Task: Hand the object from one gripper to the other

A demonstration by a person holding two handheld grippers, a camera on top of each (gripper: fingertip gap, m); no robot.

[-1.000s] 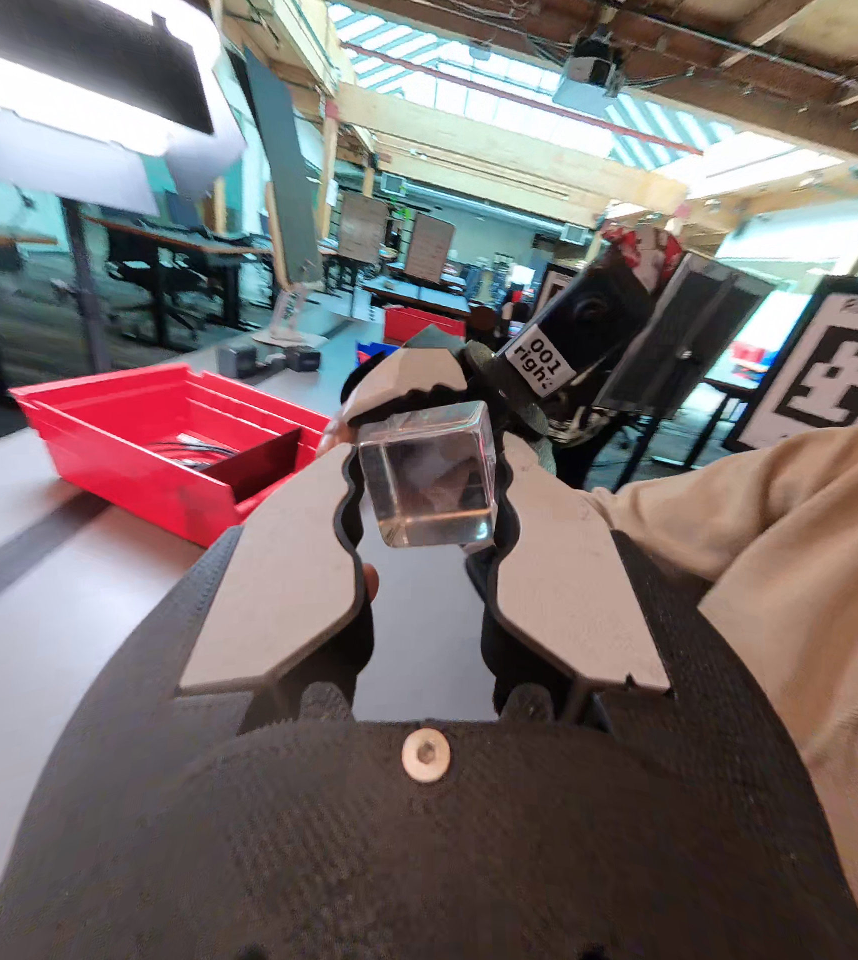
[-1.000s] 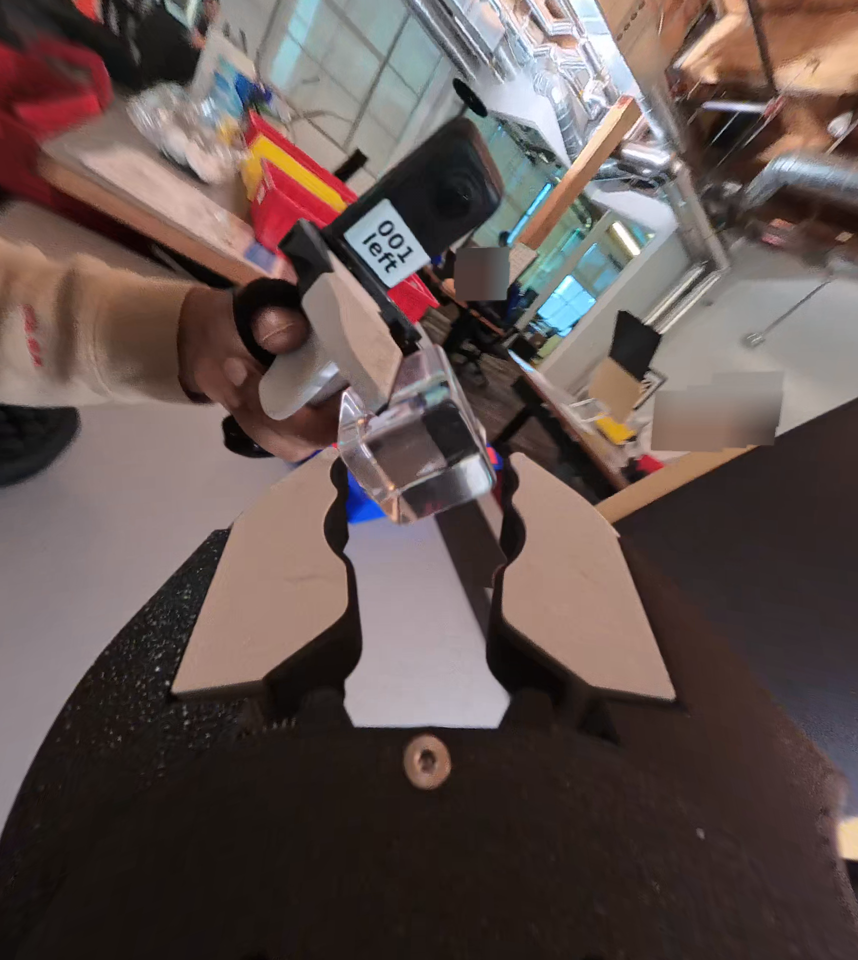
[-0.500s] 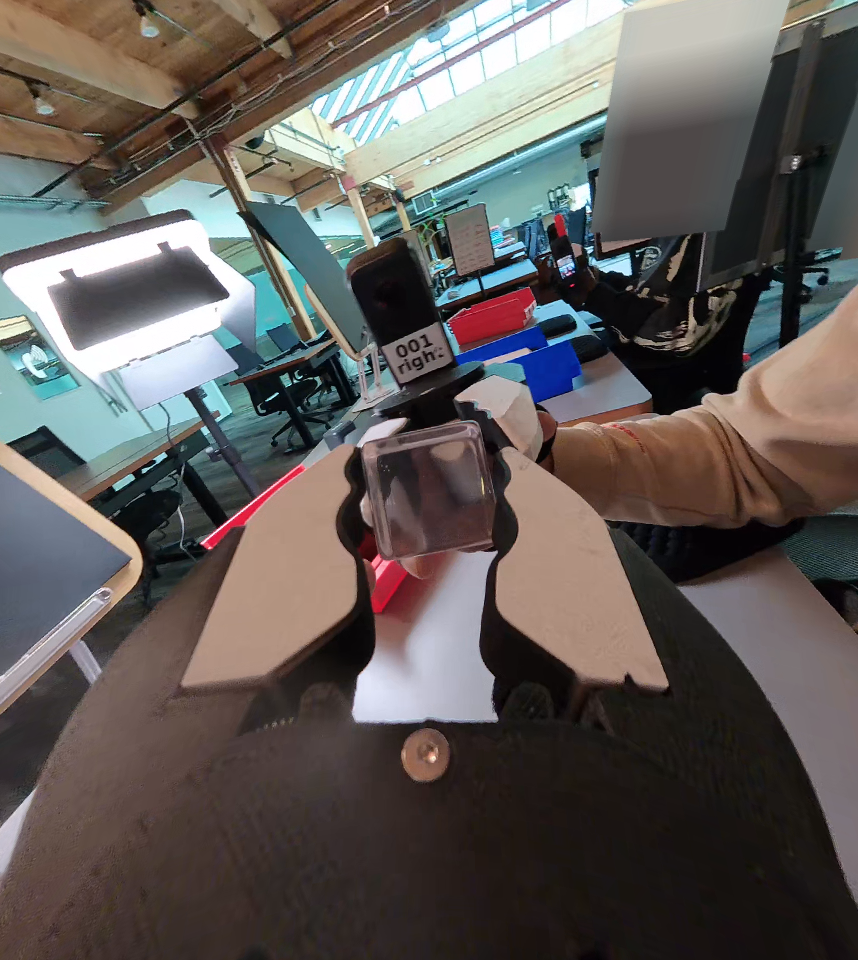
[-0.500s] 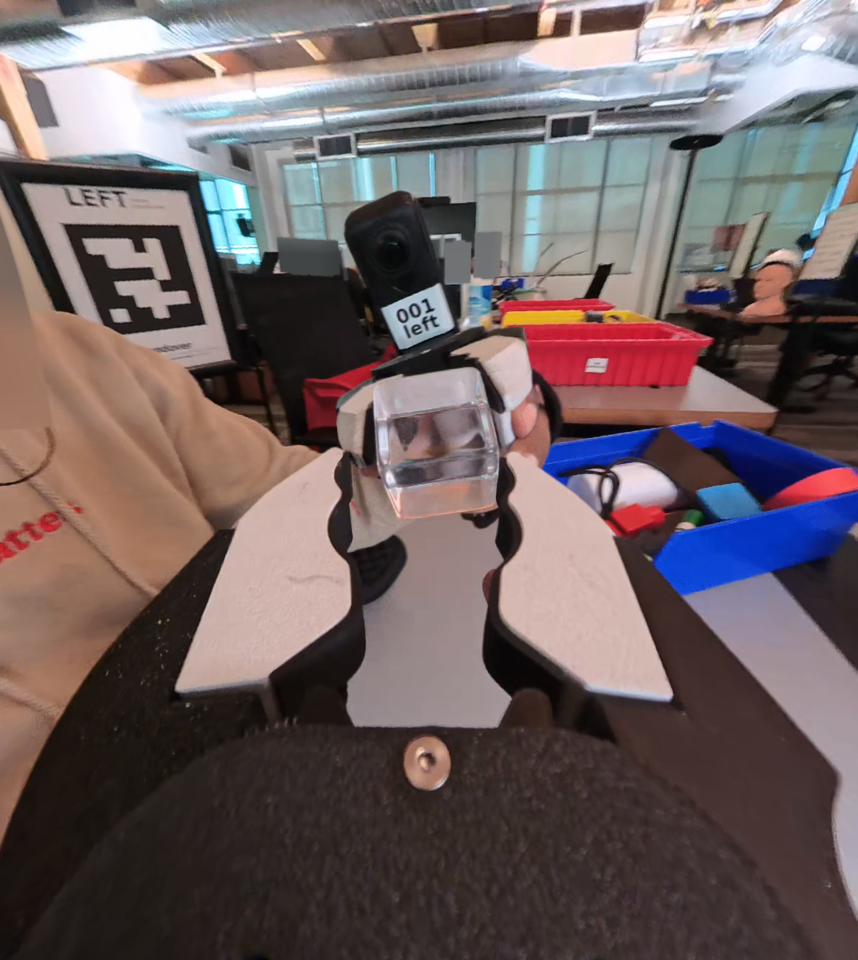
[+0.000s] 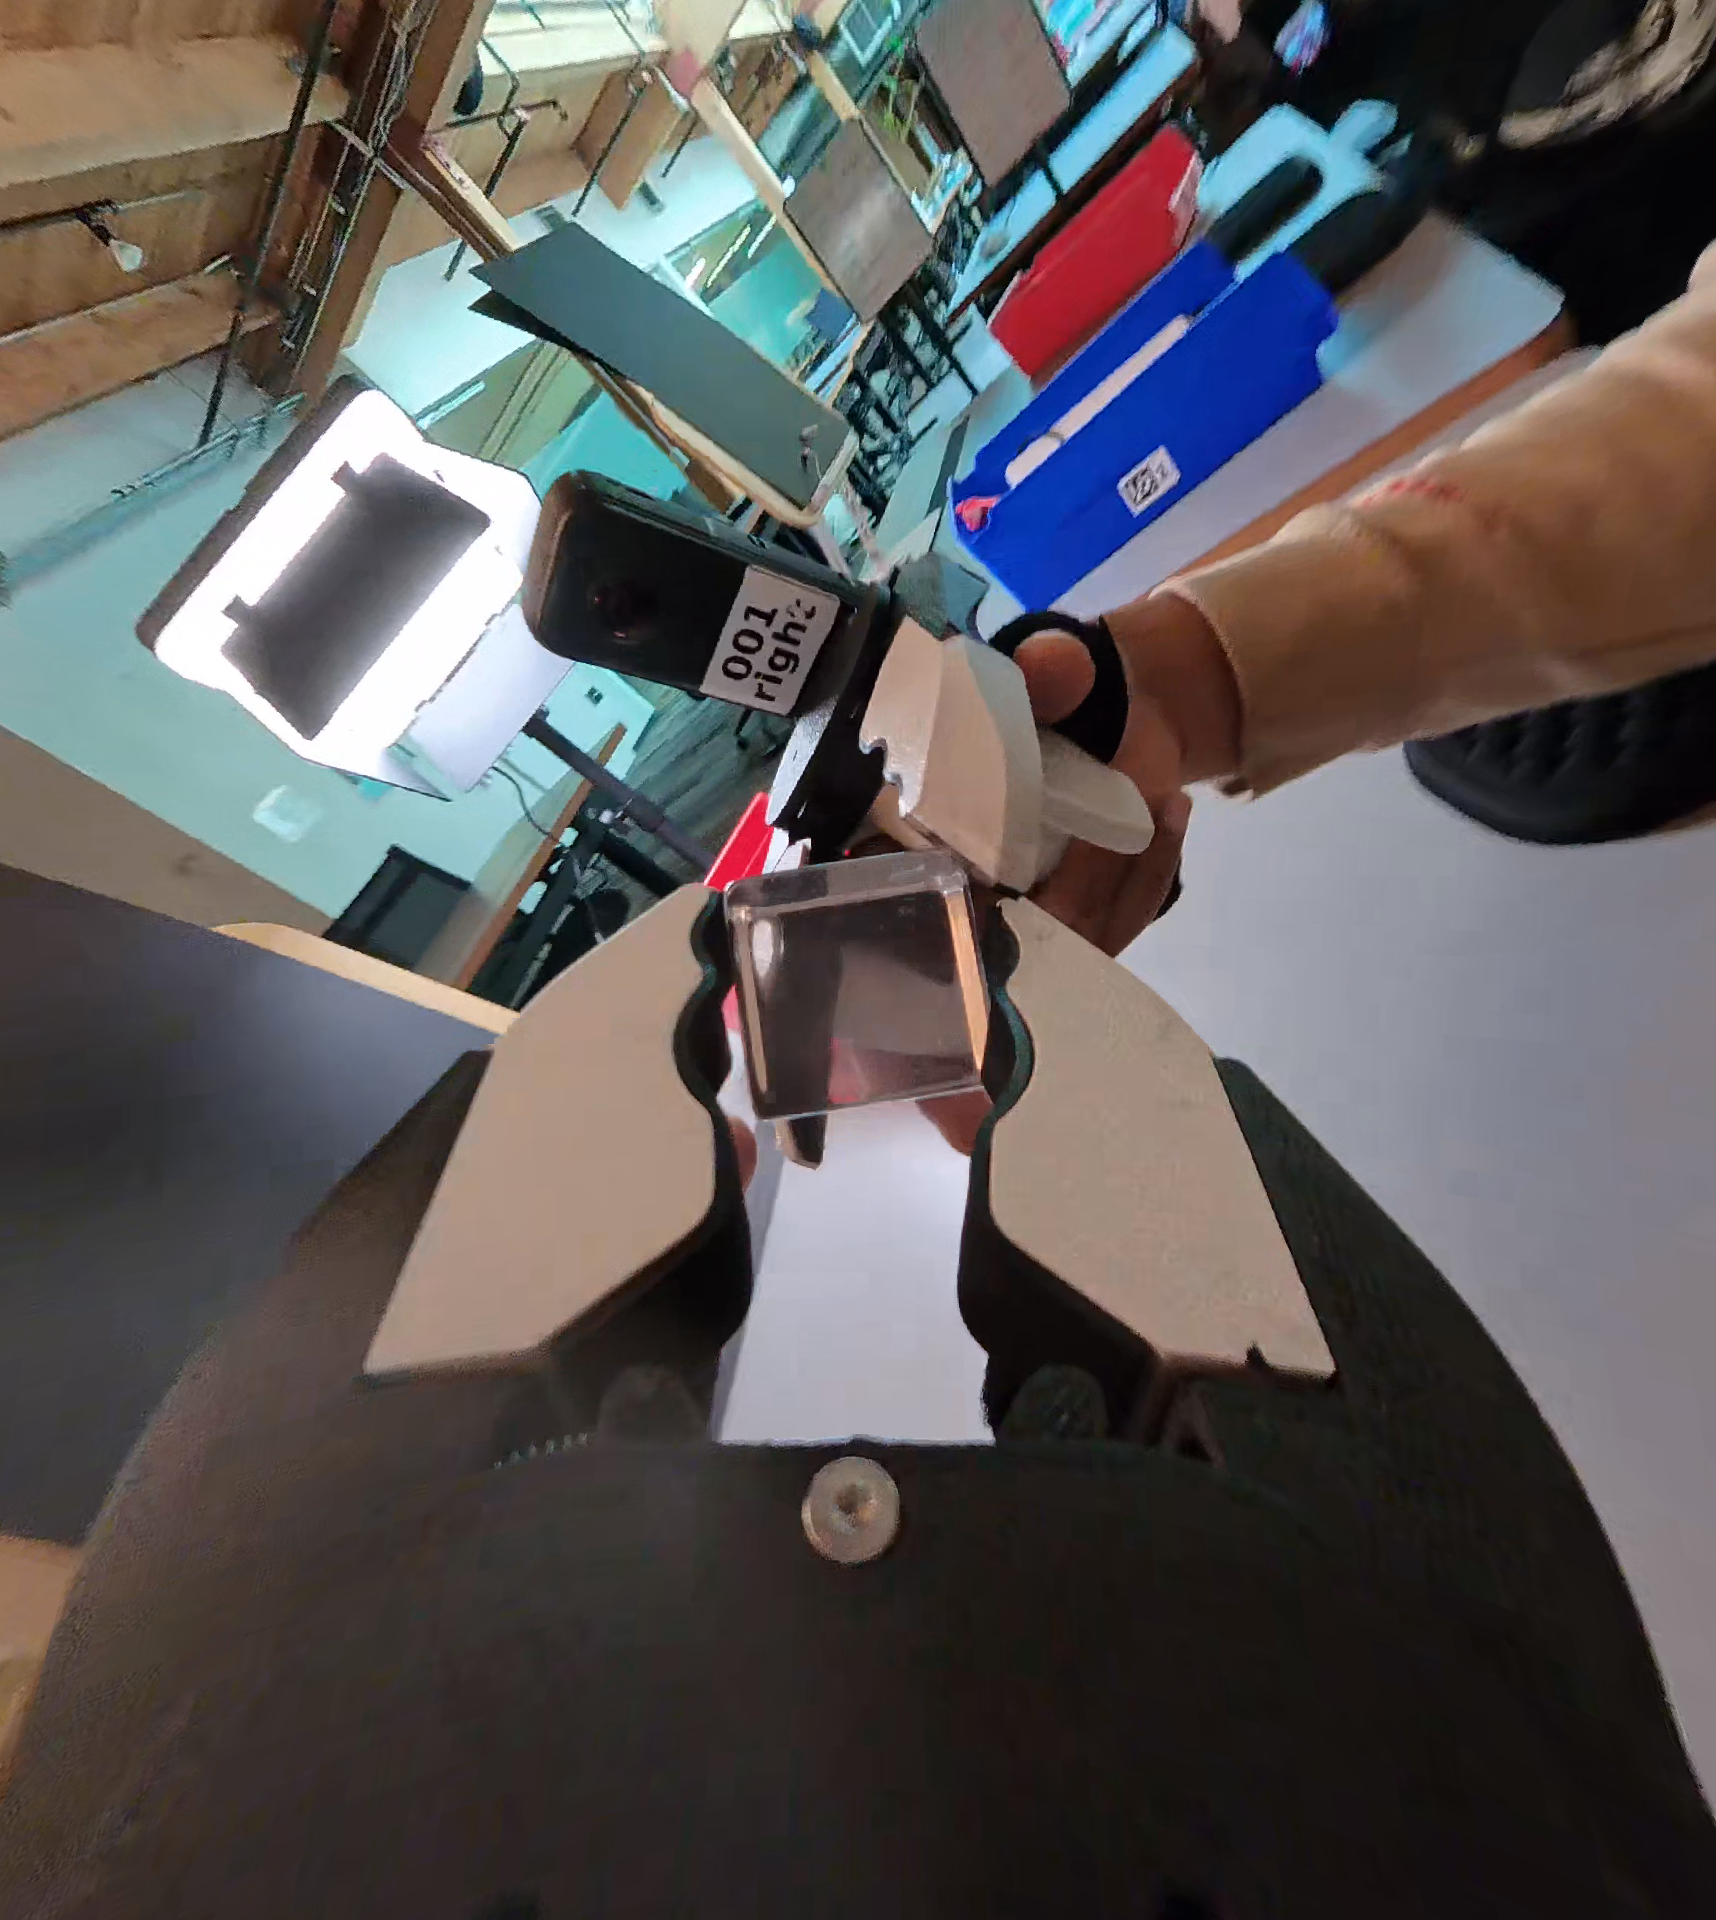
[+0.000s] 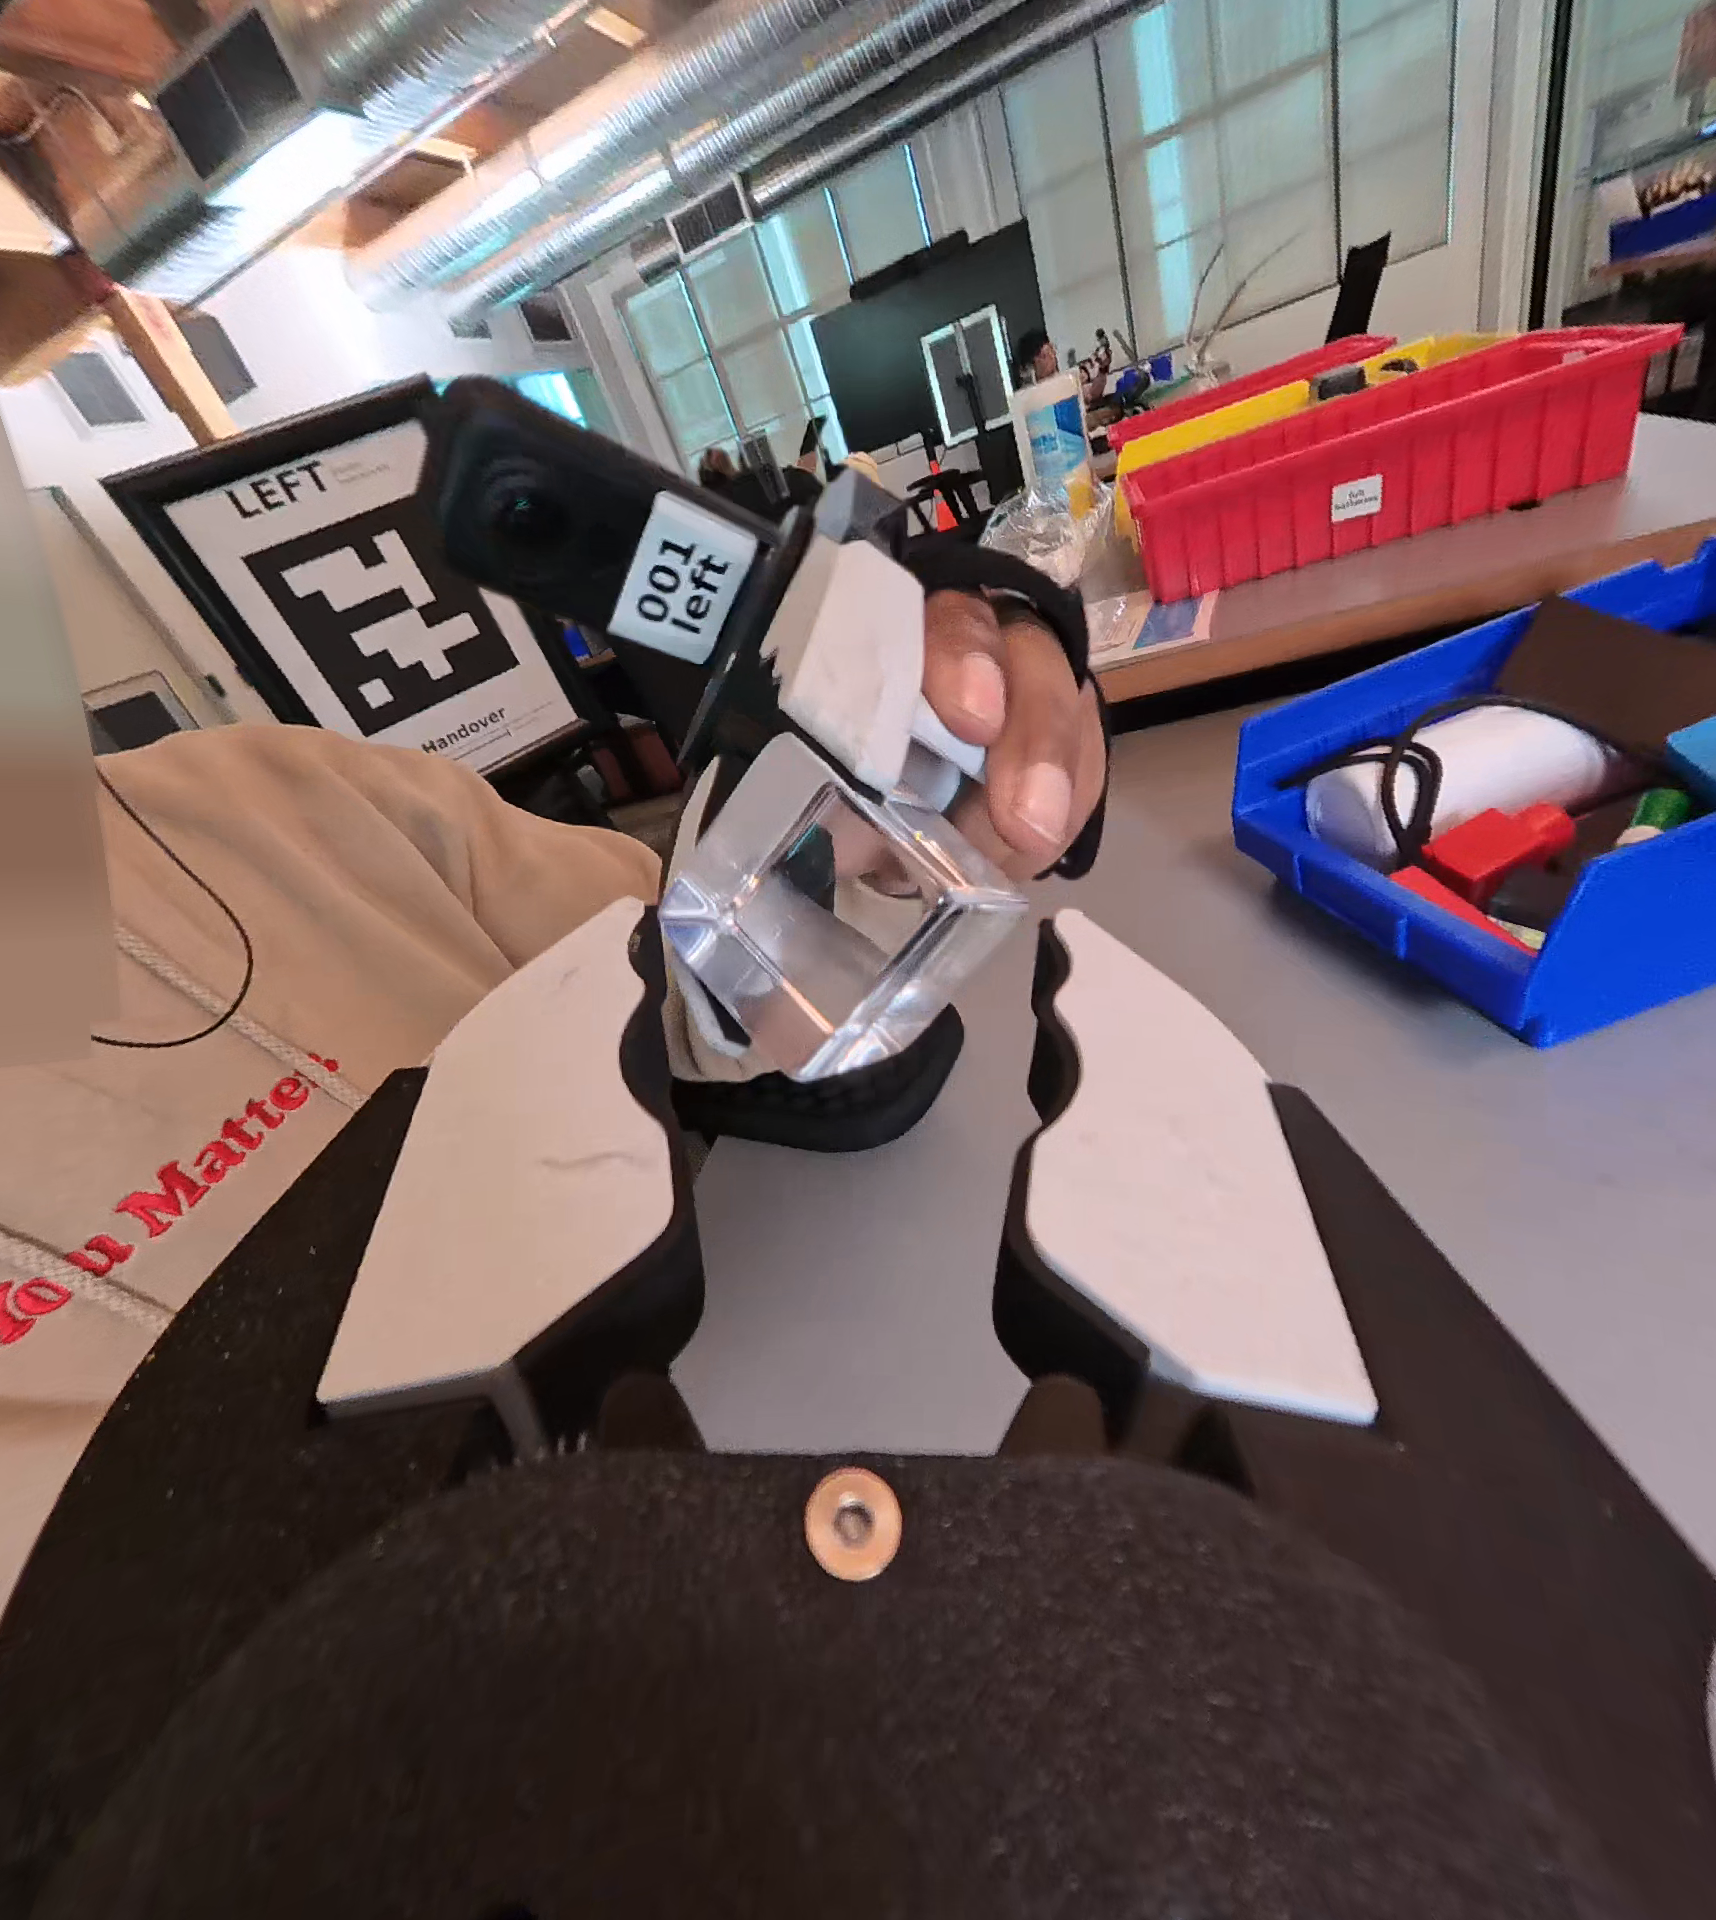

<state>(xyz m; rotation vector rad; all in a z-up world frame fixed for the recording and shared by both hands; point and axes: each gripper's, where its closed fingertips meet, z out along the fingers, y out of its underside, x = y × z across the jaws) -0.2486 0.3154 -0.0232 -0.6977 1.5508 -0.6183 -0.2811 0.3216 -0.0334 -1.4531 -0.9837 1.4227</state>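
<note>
Two claws are in view: the left claw (image 5: 859, 997) and the right claw (image 6: 843, 997). One clear cube (image 5: 859, 1003) sits between them. One blue bin (image 6: 1560, 831) rests on the grey desk (image 6: 1456, 1195). Two red bins (image 6: 1394, 457) and one yellow bin (image 6: 1269, 400) sit on a farther desk. One framed black-and-white marker sign (image 6: 355, 582) stands behind.

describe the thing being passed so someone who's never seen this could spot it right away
Start at the grey table, then the blue bin of odds and ends. Left of it, in the air, the left gripper pinches a clear cube: the only see-through thing here, glassy and sharp-edged.
</note>
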